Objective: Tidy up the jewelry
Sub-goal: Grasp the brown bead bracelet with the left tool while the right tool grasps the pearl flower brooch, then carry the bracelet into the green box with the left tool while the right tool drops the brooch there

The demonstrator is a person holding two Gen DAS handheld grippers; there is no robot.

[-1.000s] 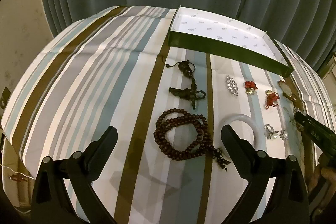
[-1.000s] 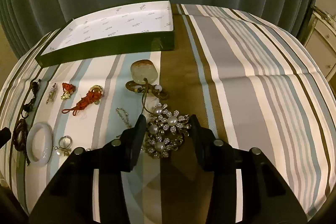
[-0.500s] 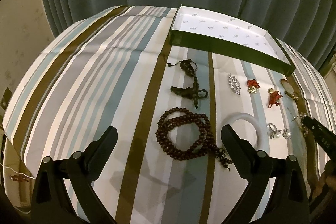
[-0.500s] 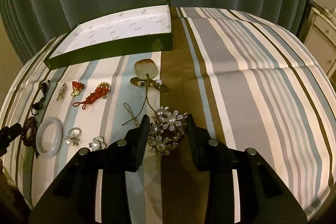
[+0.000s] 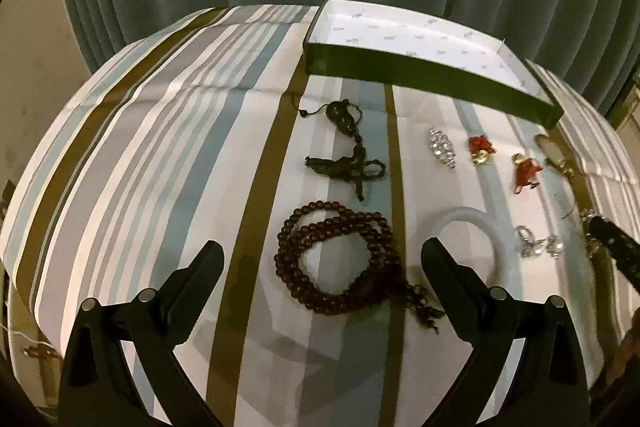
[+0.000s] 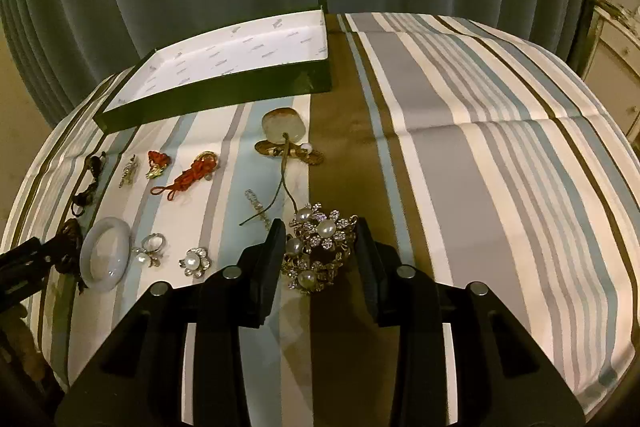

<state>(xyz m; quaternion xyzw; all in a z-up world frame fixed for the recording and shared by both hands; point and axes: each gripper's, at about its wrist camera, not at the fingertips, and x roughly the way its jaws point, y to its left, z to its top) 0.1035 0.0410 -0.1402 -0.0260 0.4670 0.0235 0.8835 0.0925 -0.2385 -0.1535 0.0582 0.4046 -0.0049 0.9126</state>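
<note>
My right hand-held gripper (image 6: 319,259) pinches the gold pearl-and-rhinestone flower brooch (image 6: 319,247); my left hand-held gripper (image 5: 322,267) gapes empty over dark wooden bead strands (image 5: 340,263), green box (image 5: 420,77) at one o'clock.

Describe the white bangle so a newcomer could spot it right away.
Start at the green box at the table's far side, then come toward the near edge. The bangle lies between the dark beads and two pearl rings: the only plain, smooth white hoop.
</note>
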